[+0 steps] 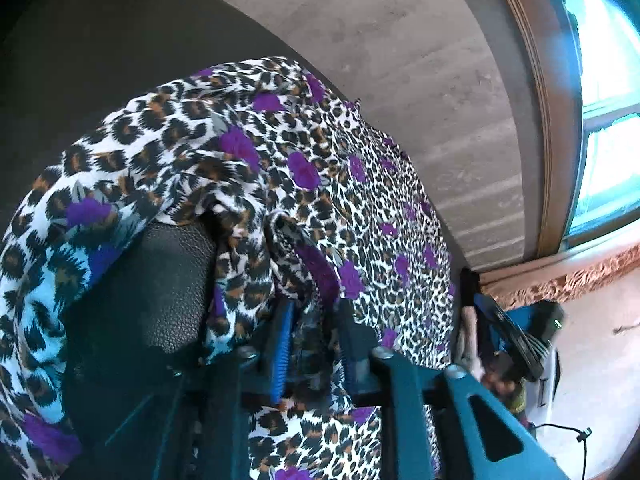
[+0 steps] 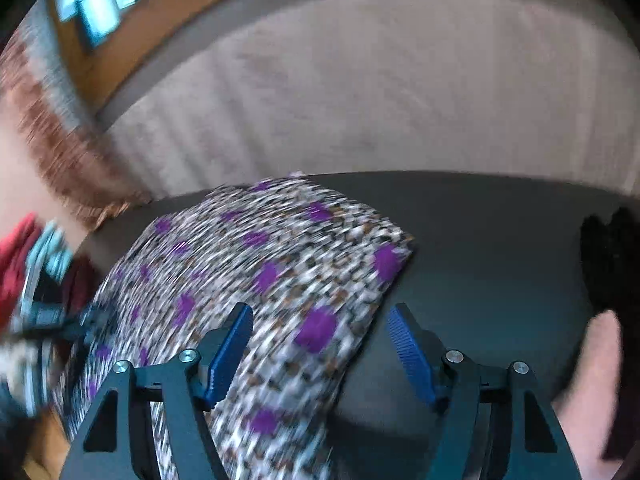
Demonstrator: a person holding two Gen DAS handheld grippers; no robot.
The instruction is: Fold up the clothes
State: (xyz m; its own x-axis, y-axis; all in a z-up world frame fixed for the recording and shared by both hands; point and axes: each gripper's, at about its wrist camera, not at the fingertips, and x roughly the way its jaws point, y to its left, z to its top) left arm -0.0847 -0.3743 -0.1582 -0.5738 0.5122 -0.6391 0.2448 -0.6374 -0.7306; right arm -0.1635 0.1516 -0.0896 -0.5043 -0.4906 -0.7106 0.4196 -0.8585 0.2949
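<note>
Leopard-print garment [image 1: 248,168]: white, black, brown with purple flowers, heaped on dark table [image 1: 100,60], filling the left view from 9 to 5 o'clock
Left gripper [image 1: 314,344]: jaws slightly apart, a fold of cloth between the blue pads [image 1: 282,340]
Right gripper [image 2: 320,356]: jaws wide apart above the garment's edge, gripping nothing
Blur: heavy in right view

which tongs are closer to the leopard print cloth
Left. The left tongs have a bunch of the leopard print cloth between their pads. The right tongs stand open just above the cloth's edge, gripping nothing.
</note>
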